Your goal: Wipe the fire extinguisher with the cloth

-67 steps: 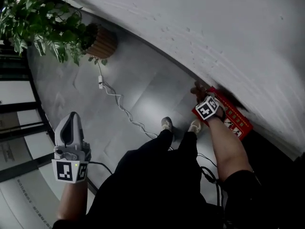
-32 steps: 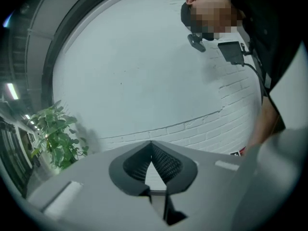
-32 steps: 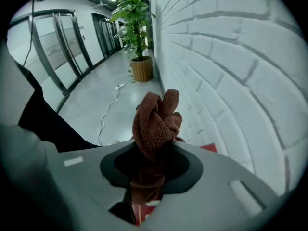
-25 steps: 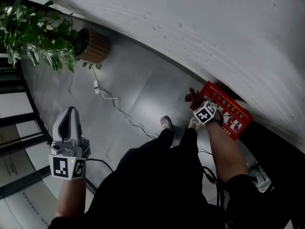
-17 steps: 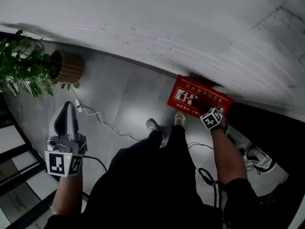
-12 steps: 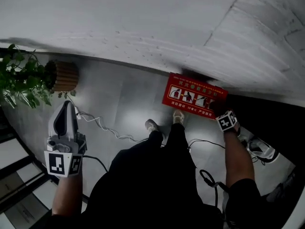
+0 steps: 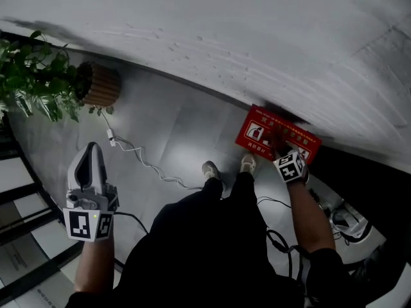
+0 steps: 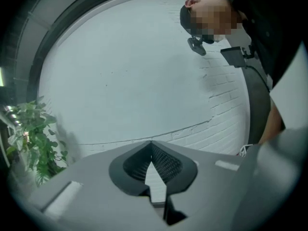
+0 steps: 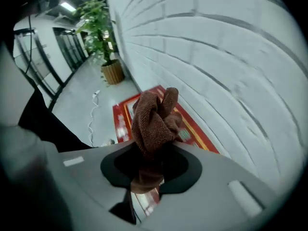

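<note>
1. The right gripper [image 7: 283, 149] now hangs over the right part of the red extinguisher box [image 7: 258, 129]. Half a second ago it was off that box's right end.
2. Its jaws, which have just been closing a little, clamp a bunched brown cloth [image 9: 154, 118]. The cloth sticks out past the tips, above the box's top; whether it touches the box cannot be told.
3. The left gripper [image 7: 93, 147] stays well off to the left, its jaws together with nothing between them.
4. The box lies at the foot of the white brick wall [image 7: 257, 37], just beyond the right gripper's tips, so that side is tight.
5. Ahead of the left gripper is open grey floor [image 7: 173, 124], crossed by a white cable [image 7: 142, 164]. A potted plant [image 7: 45, 82] stands further ahead, by the wall.
</note>
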Tool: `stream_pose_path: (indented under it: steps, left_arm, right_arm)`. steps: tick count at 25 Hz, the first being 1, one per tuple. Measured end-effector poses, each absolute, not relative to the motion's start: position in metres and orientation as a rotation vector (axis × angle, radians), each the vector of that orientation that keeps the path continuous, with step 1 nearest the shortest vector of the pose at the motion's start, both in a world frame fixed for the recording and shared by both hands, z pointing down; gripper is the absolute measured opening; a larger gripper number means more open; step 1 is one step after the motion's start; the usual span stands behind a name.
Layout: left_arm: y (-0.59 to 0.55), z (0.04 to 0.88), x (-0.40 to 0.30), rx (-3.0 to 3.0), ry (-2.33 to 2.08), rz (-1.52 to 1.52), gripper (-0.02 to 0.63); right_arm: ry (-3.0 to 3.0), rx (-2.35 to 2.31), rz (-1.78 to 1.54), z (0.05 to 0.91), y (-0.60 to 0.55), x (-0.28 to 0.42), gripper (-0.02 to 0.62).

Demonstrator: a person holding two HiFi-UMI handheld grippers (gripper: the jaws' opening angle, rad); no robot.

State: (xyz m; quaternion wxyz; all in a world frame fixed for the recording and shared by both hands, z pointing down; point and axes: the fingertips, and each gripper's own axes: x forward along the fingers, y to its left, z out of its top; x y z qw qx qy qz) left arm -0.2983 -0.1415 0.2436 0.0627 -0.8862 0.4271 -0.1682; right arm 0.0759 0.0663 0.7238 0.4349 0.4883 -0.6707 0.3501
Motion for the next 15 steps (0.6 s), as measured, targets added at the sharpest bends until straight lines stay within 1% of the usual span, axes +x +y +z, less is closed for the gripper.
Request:
stream_pose_path:
  steps: [4,7,11,15]
  left_arm:
    - [-0.131,0.234,-0.341,-2.582,1.418,-0.568,0.000]
    - [-0.116,0.227,-0.370,-2.520,1.508,-0.613,0.000]
    - [-0.108,0.228,-0.385,-2.497,1.557,-0.643,-0.001]
    - [-0.116,0.235,-0.363,-2.567,1.480,-0.596,0.000]
  right_arm:
    - [-1.856,0.958,0.732,0.738,-0.014,-0.033,0.097]
    - [-1.860,0.842,0.733,0.759,-0.031,-0.075,0.097]
    - [-1.819,0.740,0.678,0.776,-0.020,-0.080,0.095]
    - [-1.750,0.822,0.767,0.770,0.004,-0.048,0.095]
